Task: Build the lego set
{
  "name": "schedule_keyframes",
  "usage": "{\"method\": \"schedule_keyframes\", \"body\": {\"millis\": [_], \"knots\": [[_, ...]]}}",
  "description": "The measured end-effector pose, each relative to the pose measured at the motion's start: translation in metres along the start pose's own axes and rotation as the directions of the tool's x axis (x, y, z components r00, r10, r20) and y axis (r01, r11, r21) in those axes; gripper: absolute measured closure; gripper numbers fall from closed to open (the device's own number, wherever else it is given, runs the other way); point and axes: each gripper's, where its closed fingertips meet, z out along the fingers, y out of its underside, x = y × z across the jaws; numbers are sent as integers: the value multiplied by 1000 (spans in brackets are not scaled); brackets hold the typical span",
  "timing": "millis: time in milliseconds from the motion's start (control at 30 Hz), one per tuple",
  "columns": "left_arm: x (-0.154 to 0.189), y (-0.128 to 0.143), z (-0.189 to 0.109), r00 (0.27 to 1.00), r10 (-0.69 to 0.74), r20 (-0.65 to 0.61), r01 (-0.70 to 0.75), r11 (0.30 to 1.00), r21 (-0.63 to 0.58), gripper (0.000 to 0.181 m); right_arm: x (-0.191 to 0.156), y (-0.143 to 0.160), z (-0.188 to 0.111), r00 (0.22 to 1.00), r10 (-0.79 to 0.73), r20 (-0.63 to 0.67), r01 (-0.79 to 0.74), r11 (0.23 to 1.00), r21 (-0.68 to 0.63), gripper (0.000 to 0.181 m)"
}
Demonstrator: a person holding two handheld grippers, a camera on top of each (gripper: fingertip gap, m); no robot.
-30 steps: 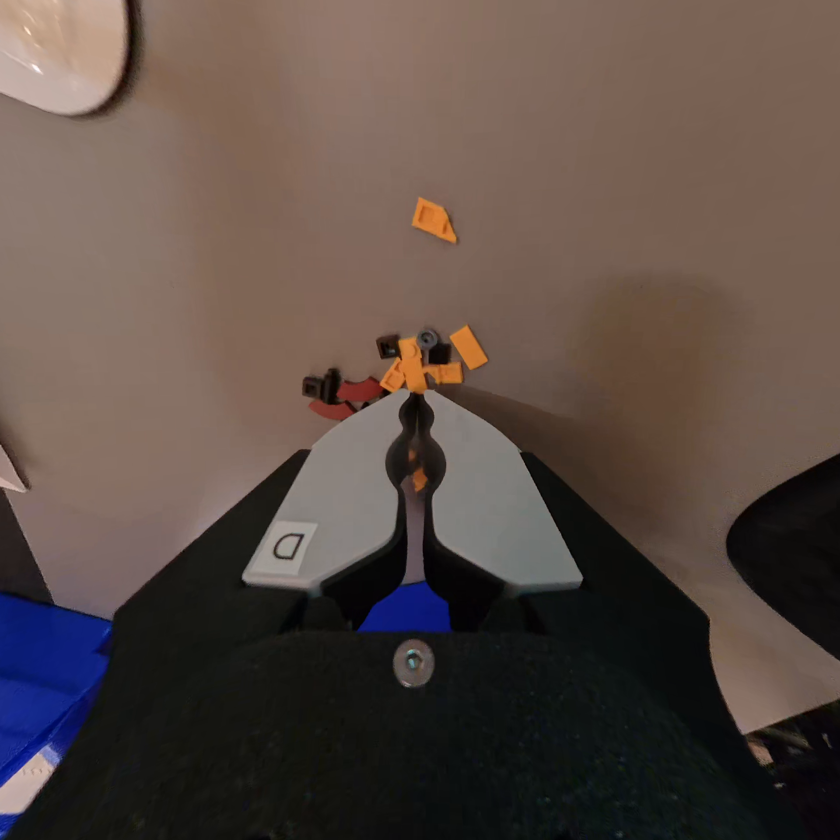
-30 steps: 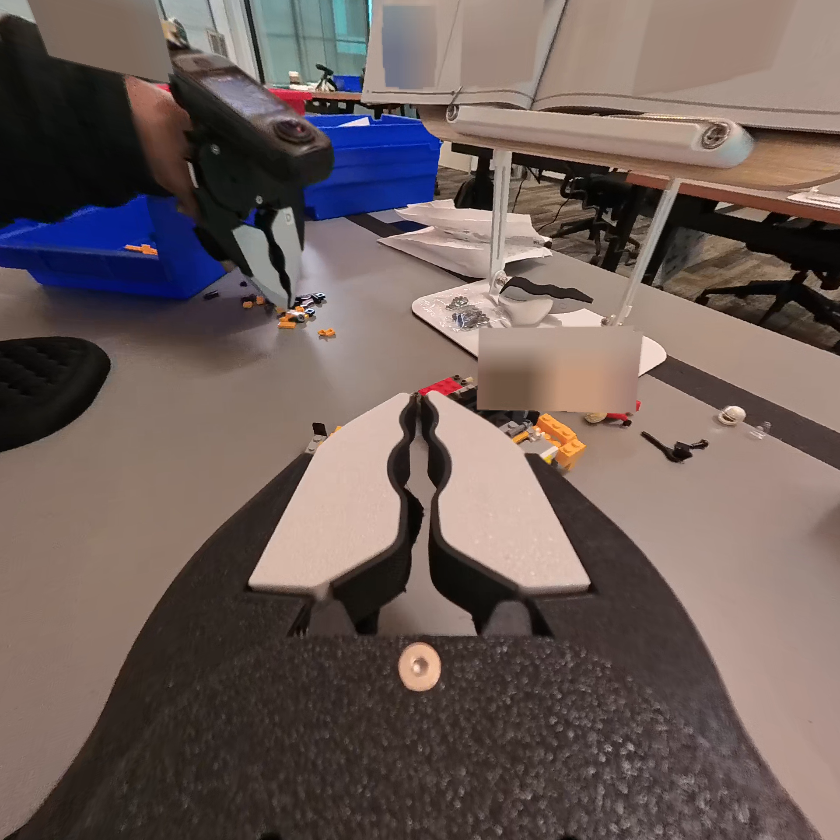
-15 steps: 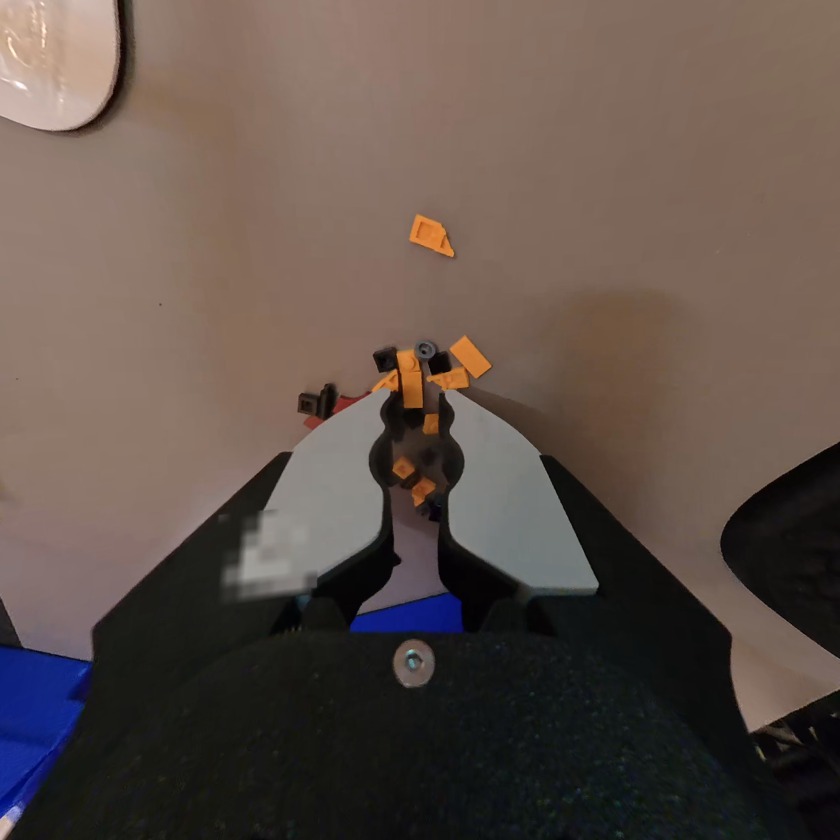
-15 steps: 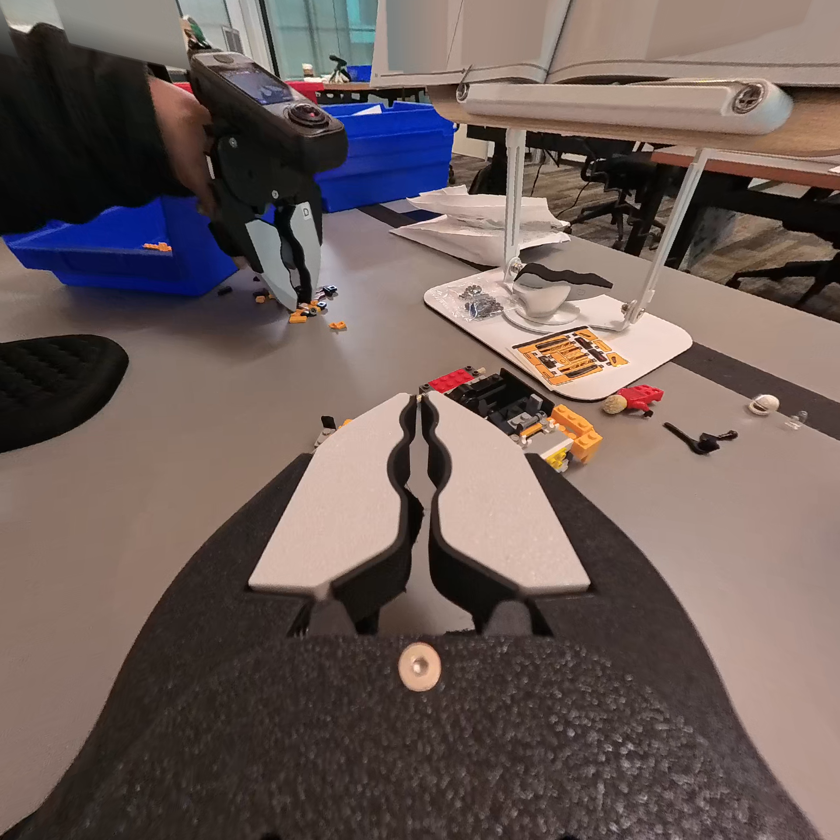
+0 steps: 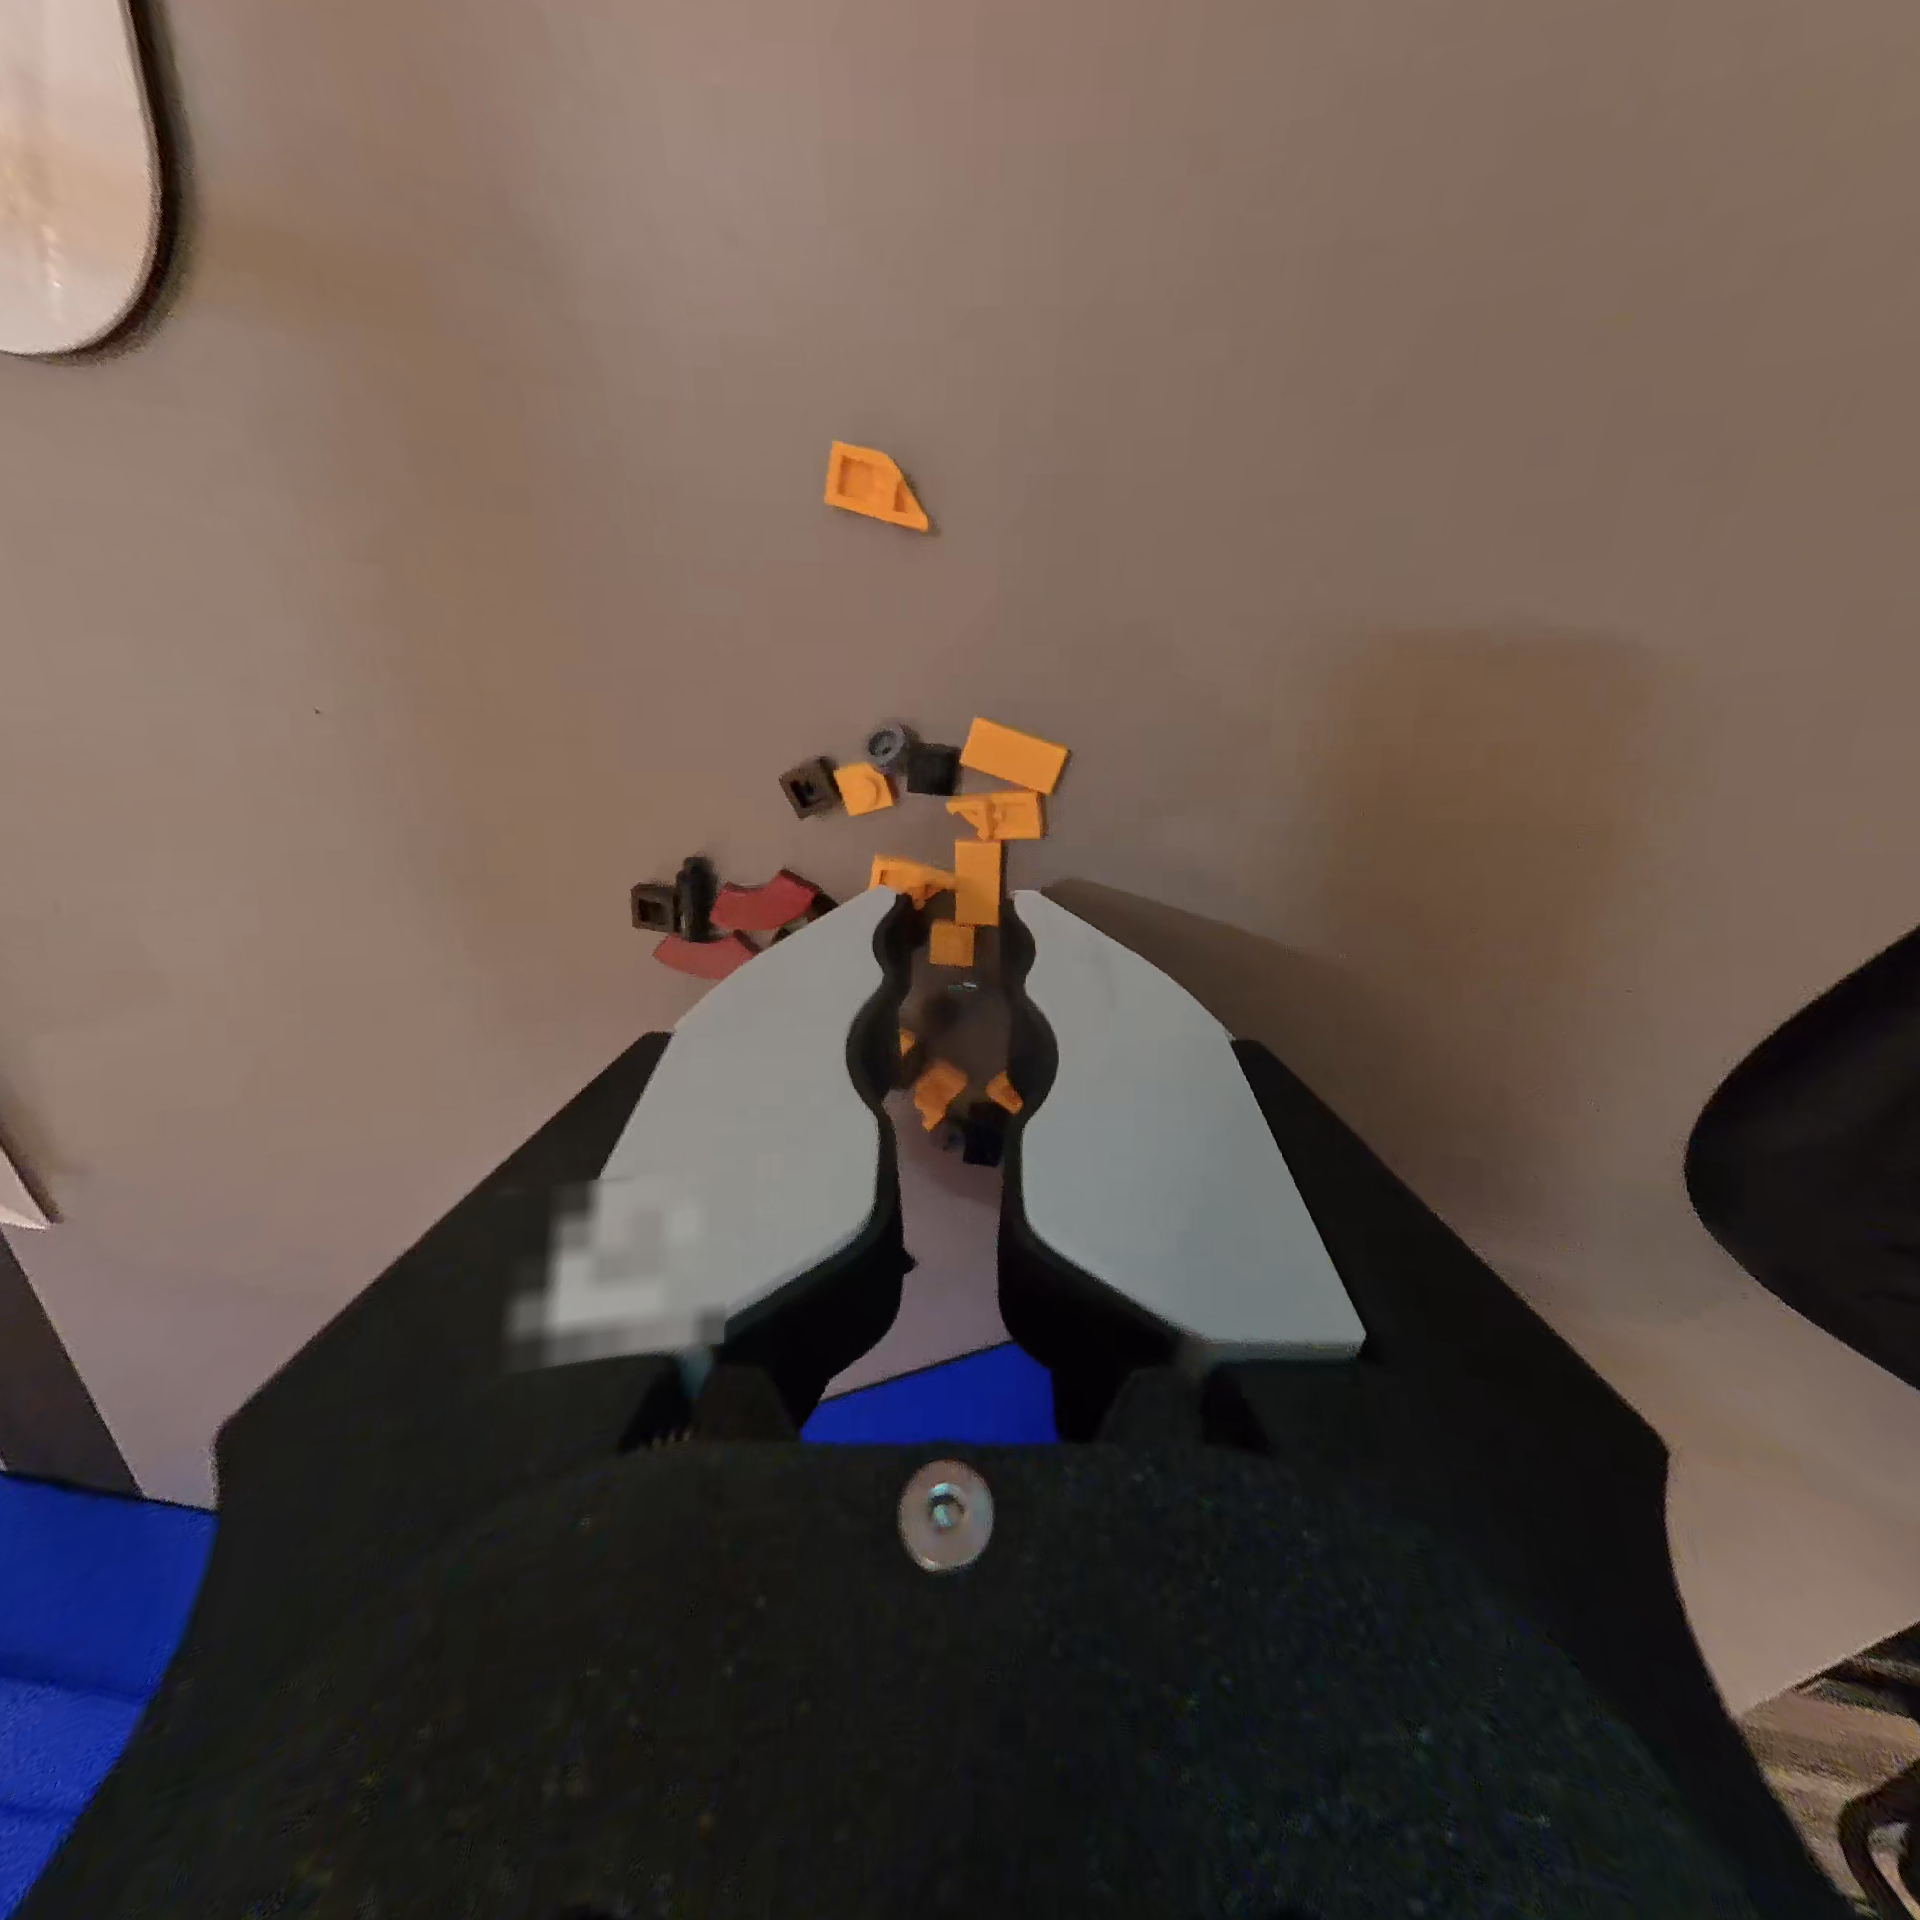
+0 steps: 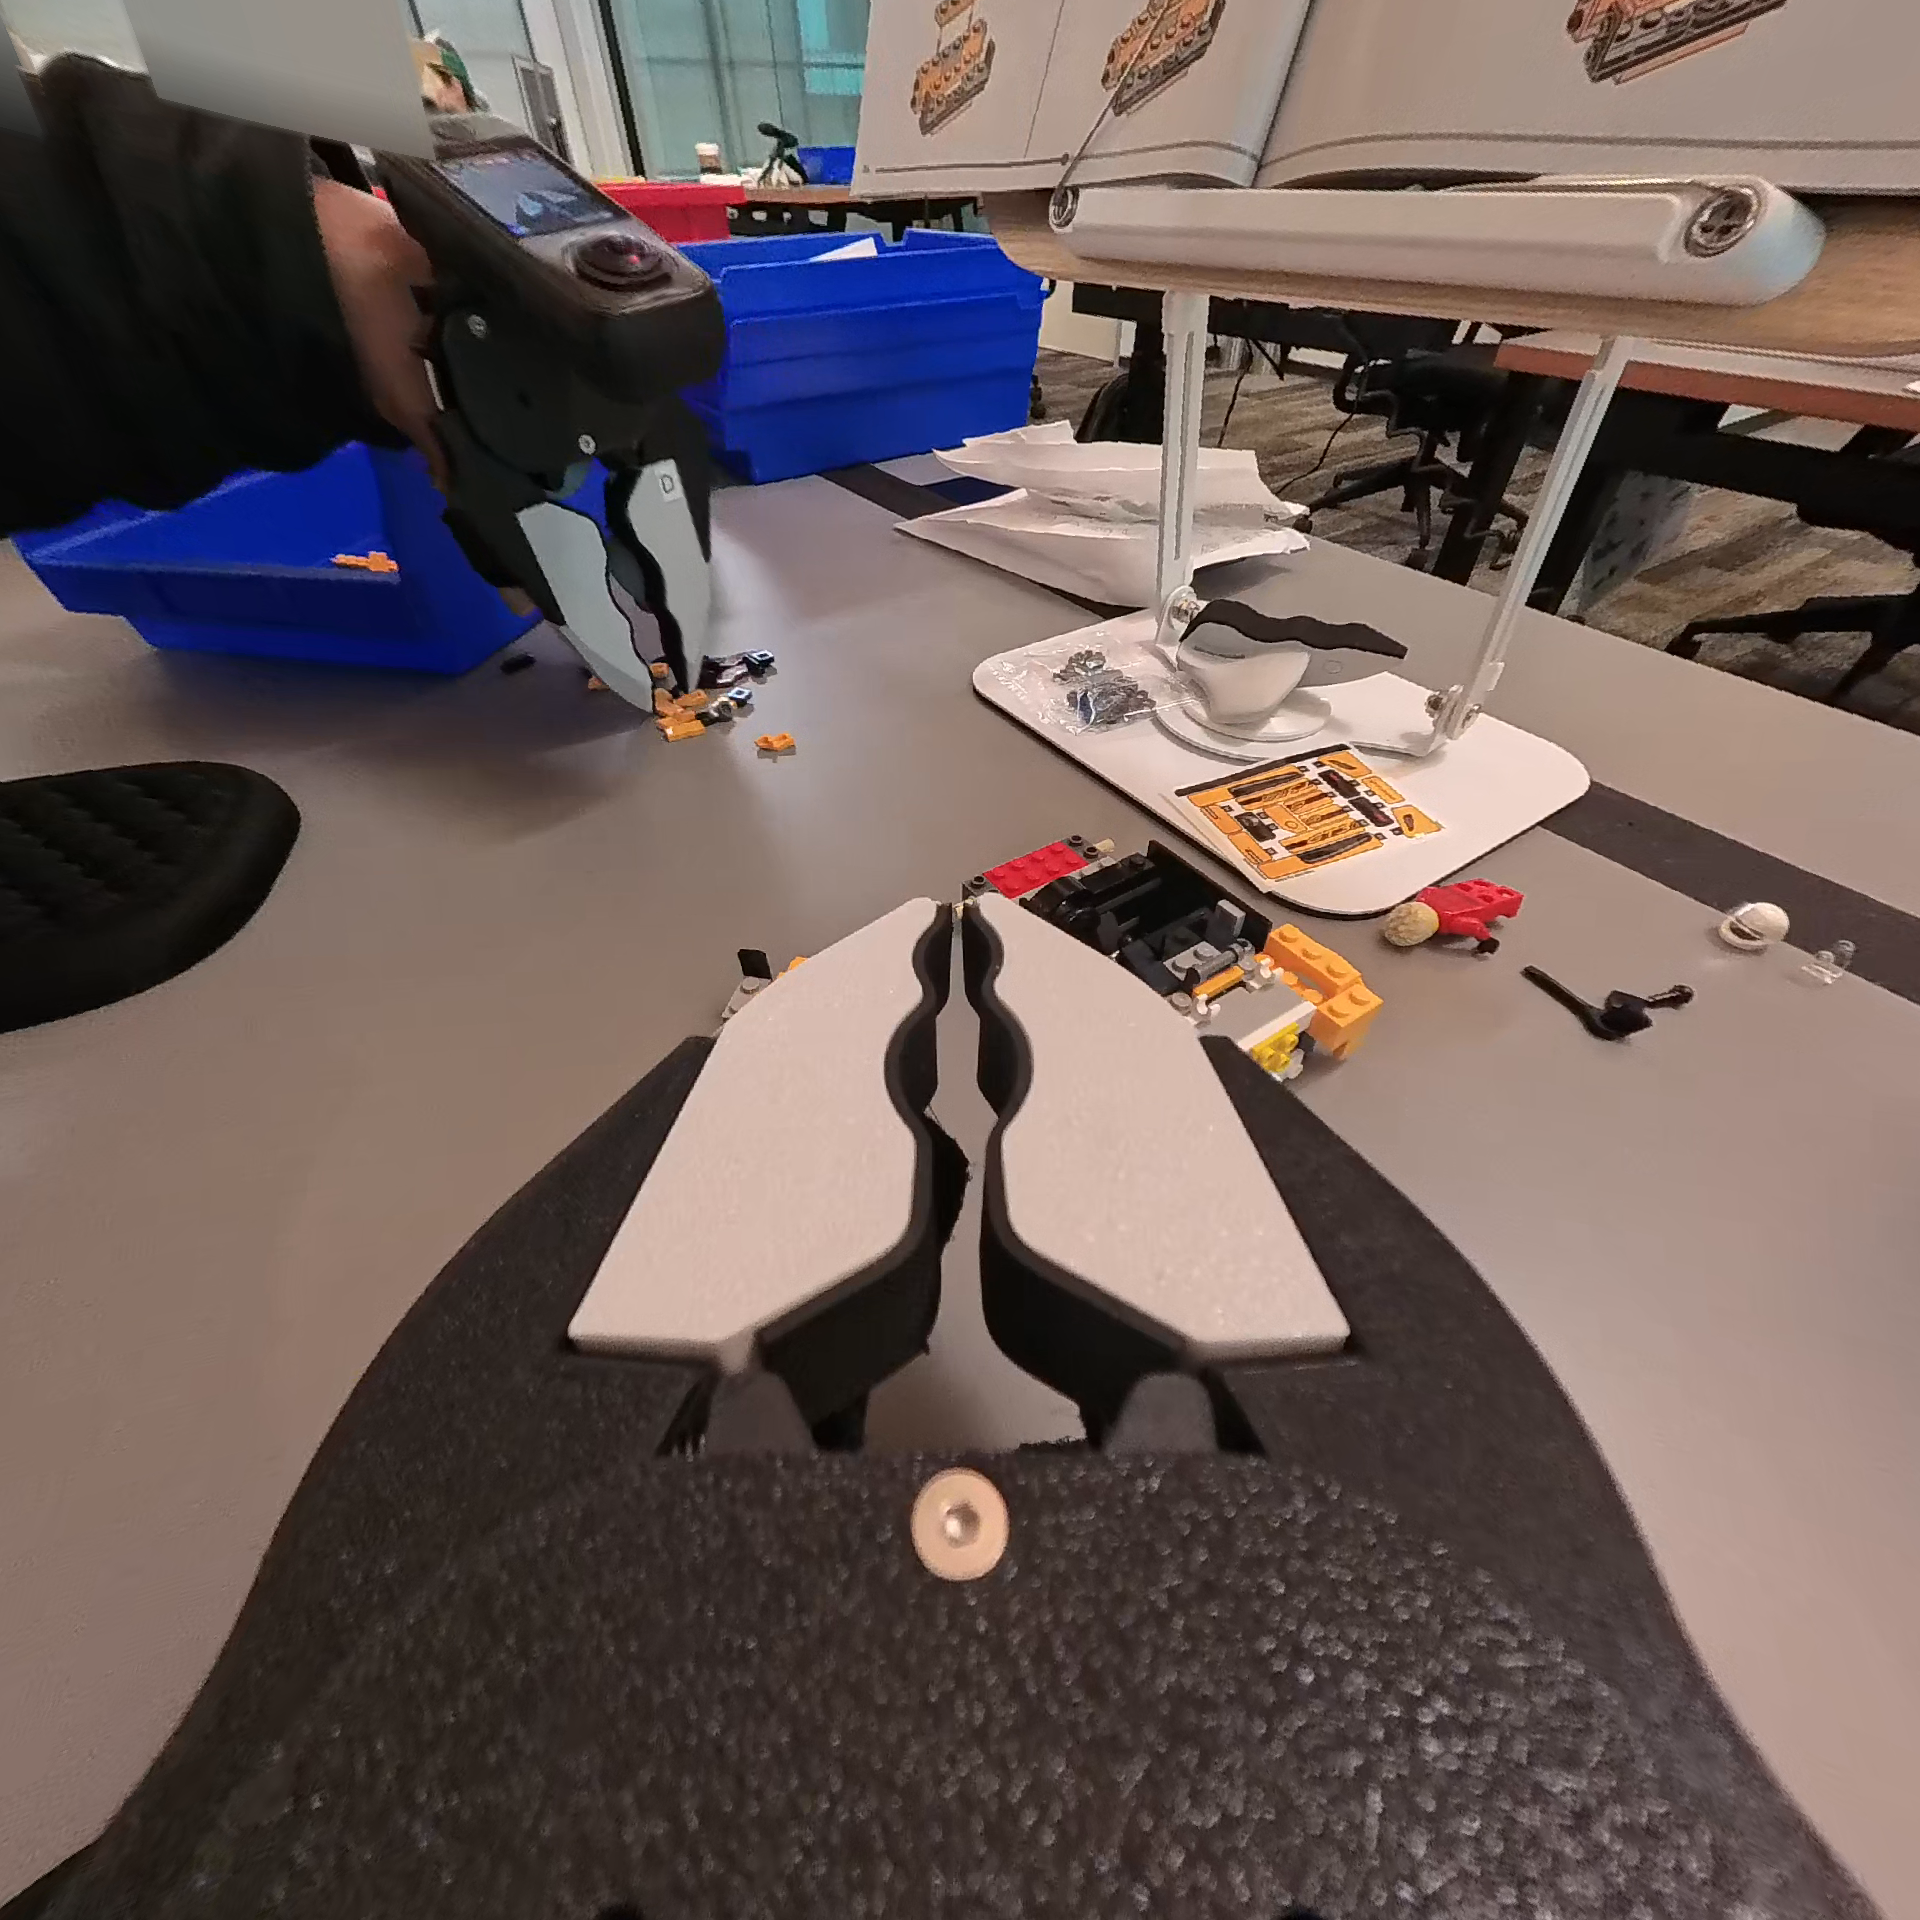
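In the left wrist view, my left gripper (image 5: 958,902) points down at a pile of small orange, black and dark red lego pieces (image 5: 935,800) on the grey table. Its jaws are a little apart, and a narrow orange plate (image 5: 978,883) lies between the tips without being gripped. A lone orange wedge piece (image 5: 873,486) lies farther off. In the right wrist view, my right gripper (image 6: 957,907) is shut with nothing visible in it, just in front of a partly built black, red and orange lego car (image 6: 1174,935). The left gripper (image 6: 665,681) also shows there, tips on the pile.
A white stand base (image 6: 1507,810) holds a sticker sheet (image 6: 1304,810) and a bag of parts (image 6: 1091,686); an open instruction booklet (image 6: 1351,83) sits above. A red minifigure (image 6: 1455,909), a black part (image 6: 1605,1003) and a white helmet (image 6: 1756,923) lie right. Blue bins (image 6: 260,582) stand behind, and a black pad (image 6: 104,883) lies left. One gripper's finger ends stand about 30 centimetres off the other's.
My left gripper has gone from shut to open over the pile, and the orange pieces near its tips have shifted. My right gripper stays shut and has drifted only slightly.
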Motion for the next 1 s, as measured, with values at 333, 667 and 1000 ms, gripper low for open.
{"method": "schedule_keyframes", "body": {"millis": [333,667,1000], "knots": [[10,1,0,999,40,-30,-40,999,0,166,0,1,0,1000,4,5,-4,1000,-6,180],[3,-2,1,999,45,5,-46,999,19,166,-1,2,1,1000,6,11,-6,1000,-11,180],[-2,-3,2,999,40,21,-41,999,28,167,-1,3,1,1000,10,16,-10,1000,-15,180]]}}
